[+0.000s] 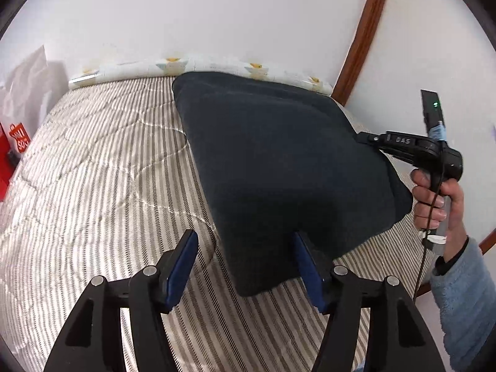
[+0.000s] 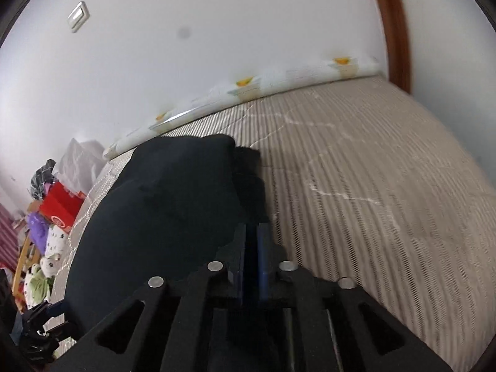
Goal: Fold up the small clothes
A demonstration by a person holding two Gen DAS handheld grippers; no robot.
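Observation:
A dark navy garment (image 1: 279, 161) lies spread on the striped mattress (image 1: 93, 170). My left gripper (image 1: 245, 237) is open, and the garment's near corner reaches in between its blue pads (image 1: 186, 263) without being pinched. At the cloth's right edge my right gripper (image 1: 364, 138), held by a hand (image 1: 434, 198), has its tip on the fabric. In the right wrist view the right gripper (image 2: 254, 229) has its fingers nearly together with dark cloth at their tips. The garment (image 2: 161, 201) bulges to the left of them. The left gripper (image 2: 40, 325) shows at the lower left.
A rolled patterned sheet (image 1: 217, 65) lies along the white wall behind the mattress. A brown wooden frame (image 1: 362, 31) rises at the back right. A red bag (image 1: 15, 148) stands at the left edge. Toys and bags (image 2: 49, 223) are piled beside the bed.

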